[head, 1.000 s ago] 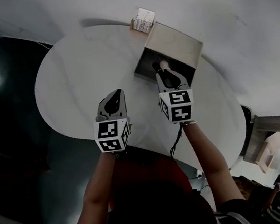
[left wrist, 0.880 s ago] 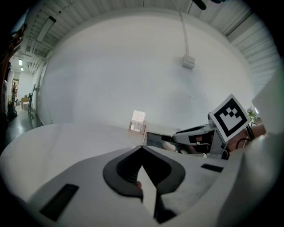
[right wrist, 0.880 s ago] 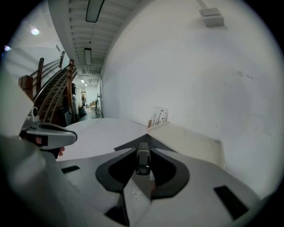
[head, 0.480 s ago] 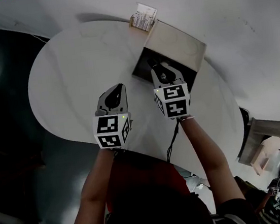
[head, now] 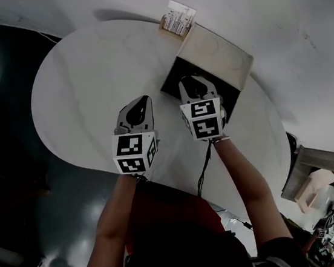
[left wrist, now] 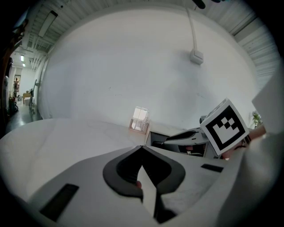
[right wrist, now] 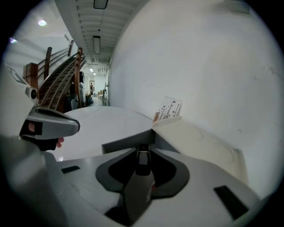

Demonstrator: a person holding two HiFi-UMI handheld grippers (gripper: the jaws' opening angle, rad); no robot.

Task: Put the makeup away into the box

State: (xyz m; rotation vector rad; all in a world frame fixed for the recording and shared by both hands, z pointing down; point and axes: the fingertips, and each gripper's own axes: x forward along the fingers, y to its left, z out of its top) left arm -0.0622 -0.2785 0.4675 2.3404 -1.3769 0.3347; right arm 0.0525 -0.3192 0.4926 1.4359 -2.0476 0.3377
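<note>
A dark slim makeup tube (right wrist: 142, 165) is clamped between the jaws of my right gripper (right wrist: 143, 150). In the head view that gripper (head: 195, 84) hangs over the dark opening of the box (head: 172, 80), whose pale lid (head: 221, 55) lies folded back behind it. The box's grey front wall (right wrist: 126, 142) sits just ahead of the tube. My left gripper (head: 140, 104) hovers over the bare white table (head: 80, 80), left of the box, its jaws meeting at the tips (left wrist: 142, 148) with nothing between them. What lies inside the box is hidden.
A small wooden holder with white cards (head: 178, 19) stands at the table's far edge, just behind the box; it also shows in the left gripper view (left wrist: 140, 119). A white wall runs close behind the table. Dark floor surrounds the table's left side.
My right gripper has sunk toward the box's opening with the tube still in it and rolled a little. The left gripper has drifted slightly across the table.
</note>
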